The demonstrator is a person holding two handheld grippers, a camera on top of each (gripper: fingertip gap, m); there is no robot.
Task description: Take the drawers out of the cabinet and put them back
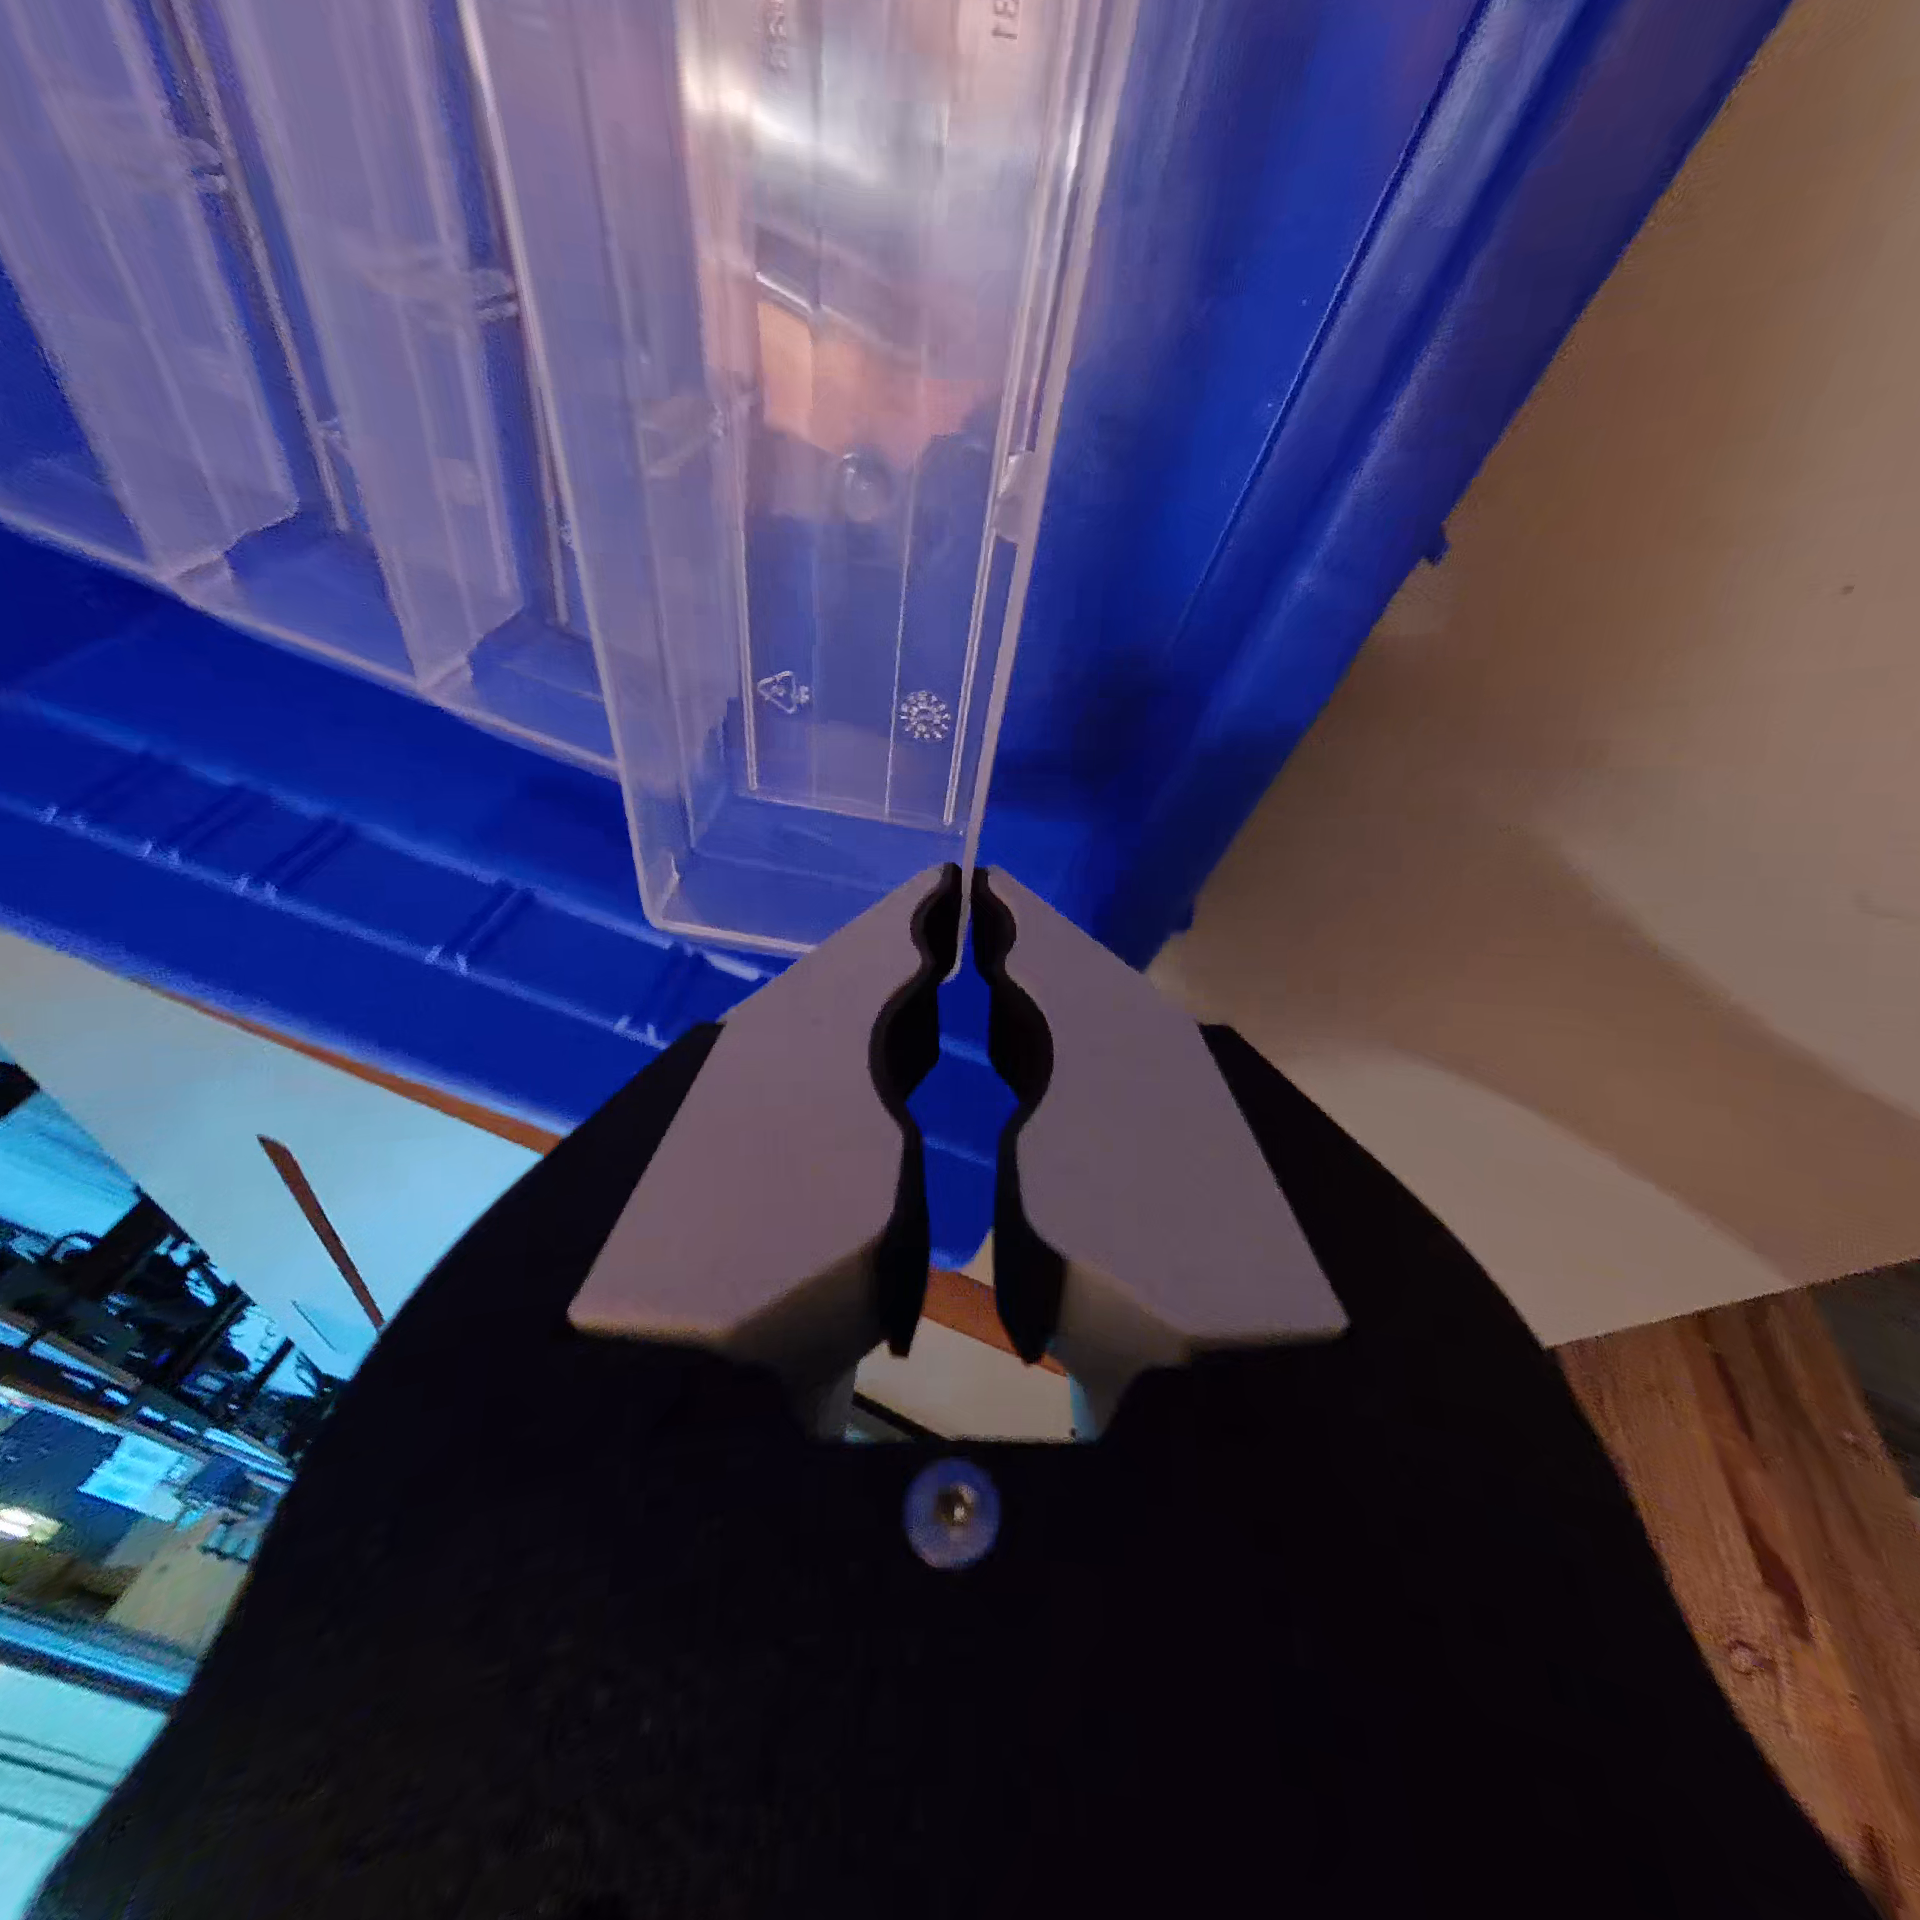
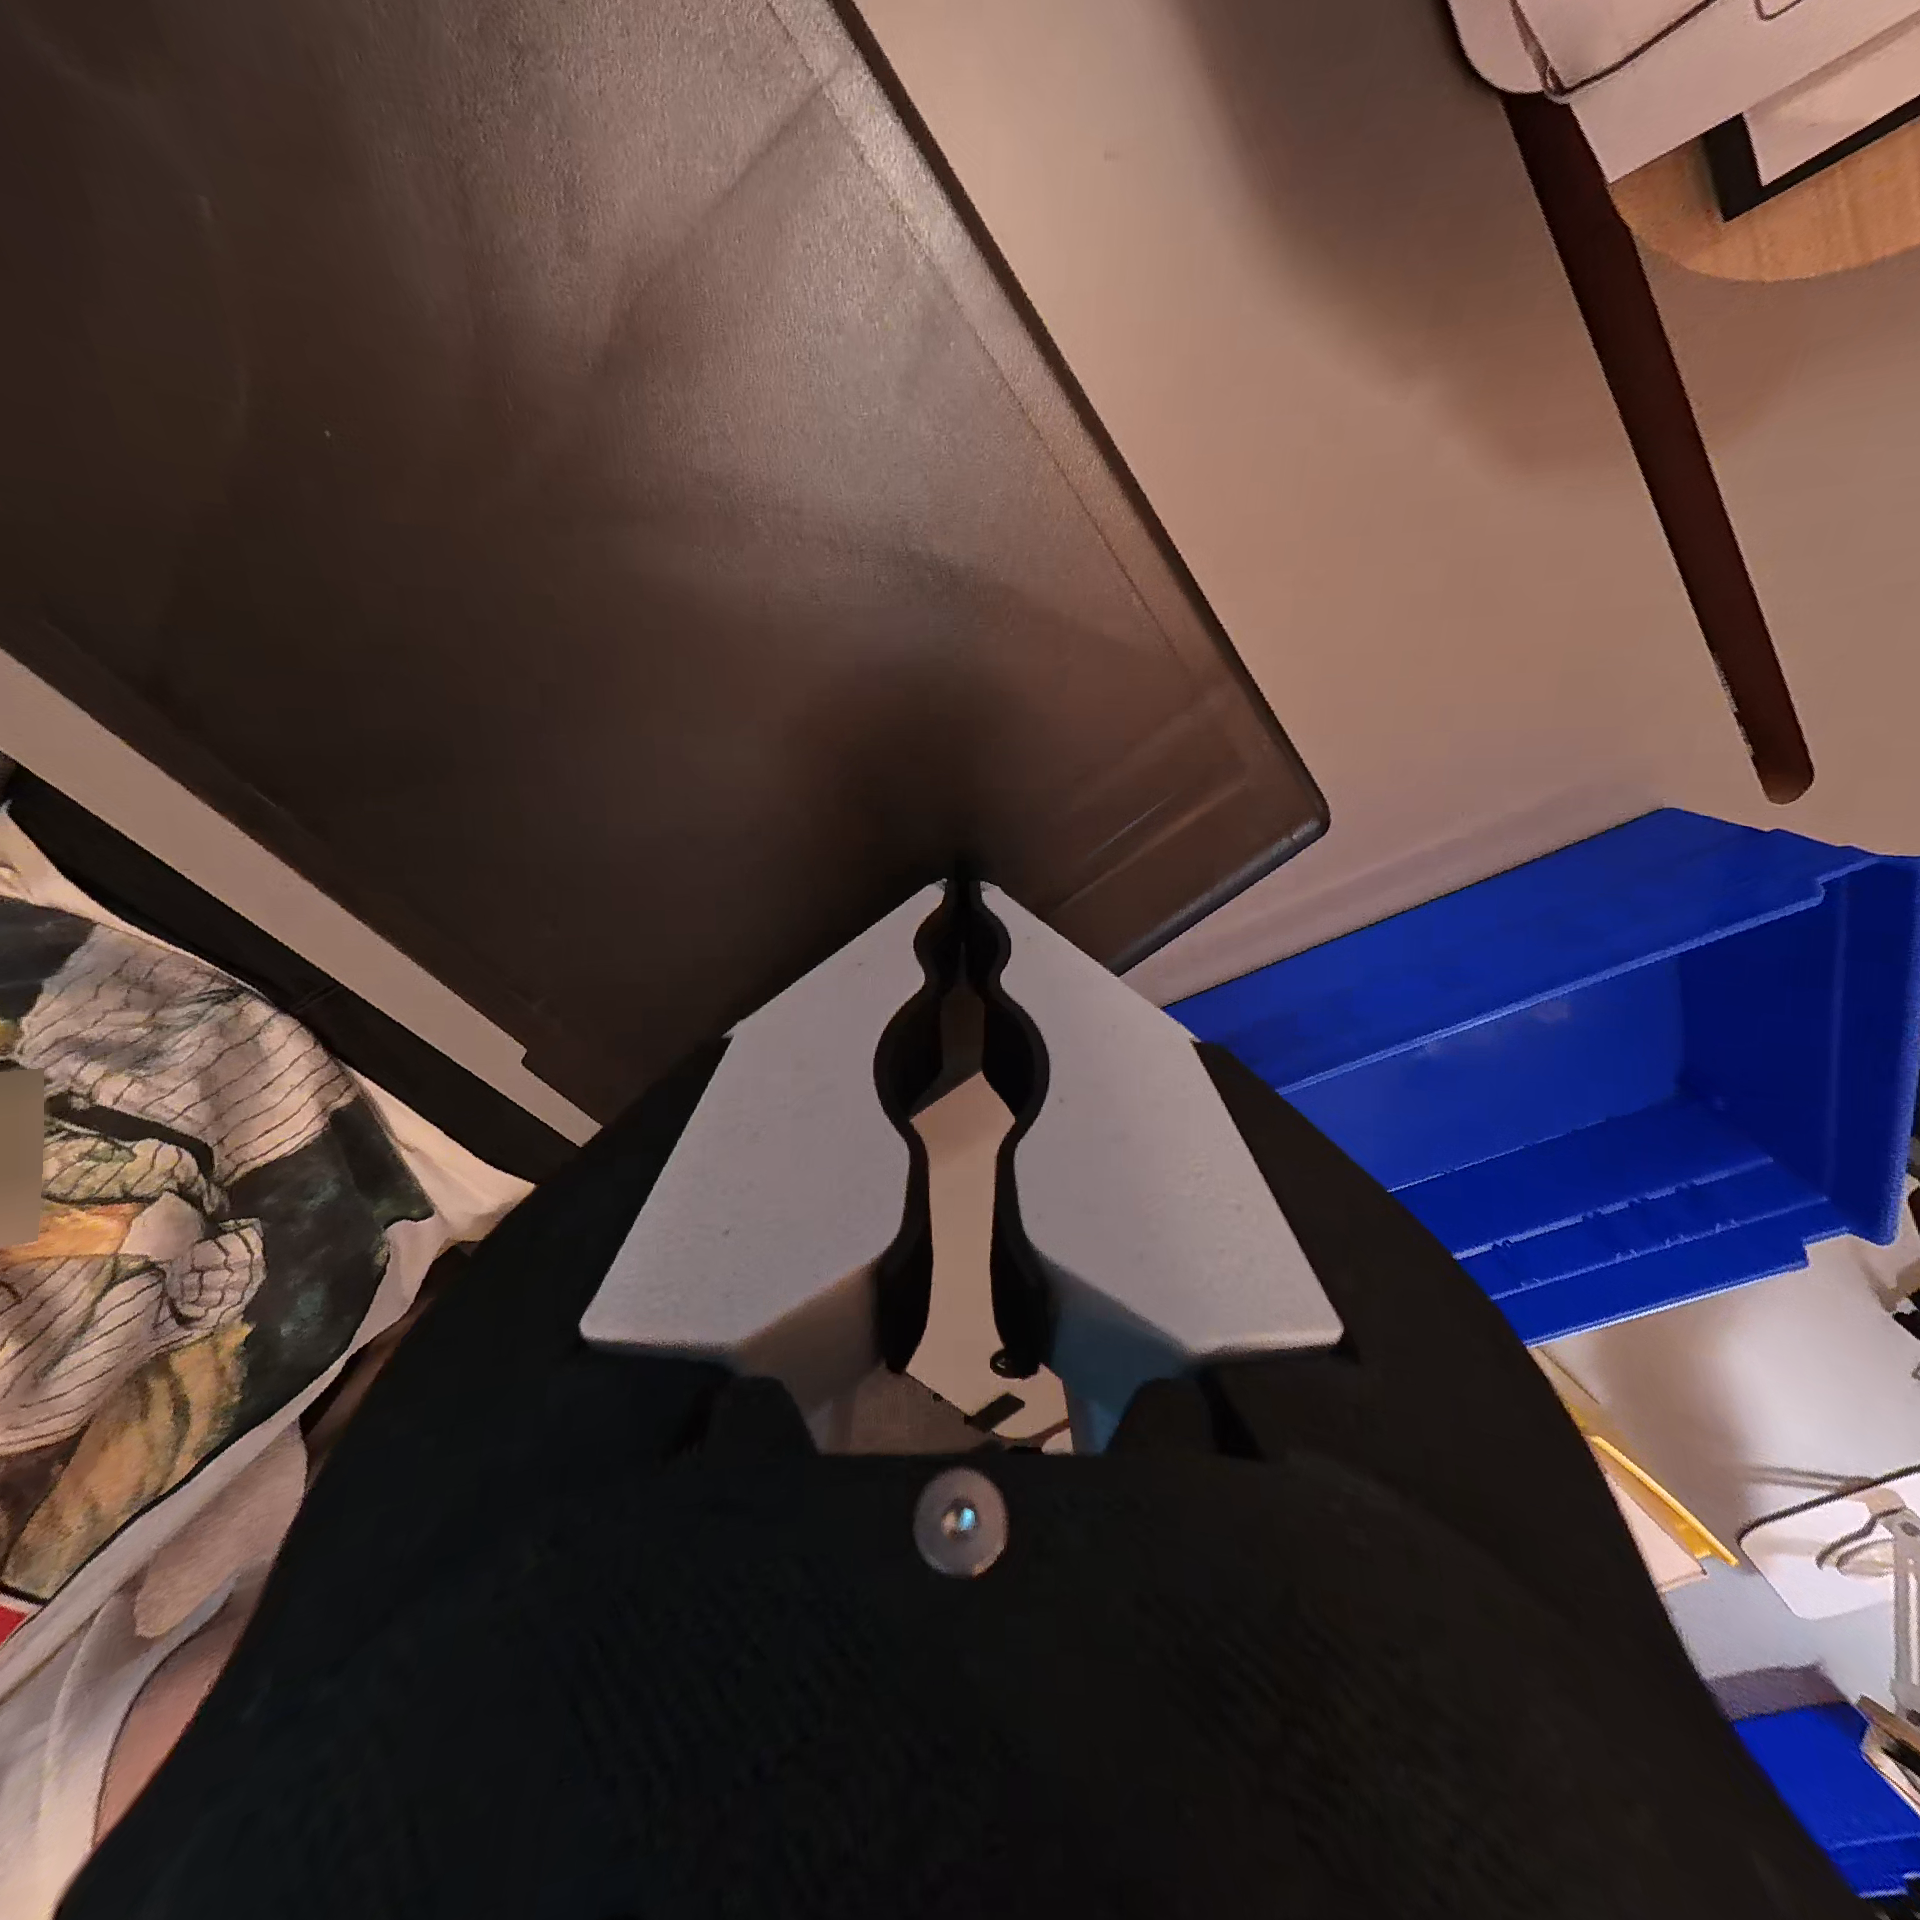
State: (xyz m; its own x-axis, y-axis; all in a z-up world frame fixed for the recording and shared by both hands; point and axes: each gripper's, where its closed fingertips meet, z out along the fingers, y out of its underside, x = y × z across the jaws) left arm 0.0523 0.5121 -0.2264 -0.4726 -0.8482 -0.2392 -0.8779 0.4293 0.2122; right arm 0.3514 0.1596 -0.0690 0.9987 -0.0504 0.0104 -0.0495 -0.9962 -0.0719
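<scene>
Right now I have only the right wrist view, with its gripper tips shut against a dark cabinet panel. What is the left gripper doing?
Observer: The left gripper is shut on the thin side wall of a clear drawer.
Operator: Where is that drawer?
Observer: It is inside a blue bin, with the bin's wall just to its right.
Operator: Is it the only one there?
Observer: No. More clear drawers lie side by side to its left in the same bin.
</scene>
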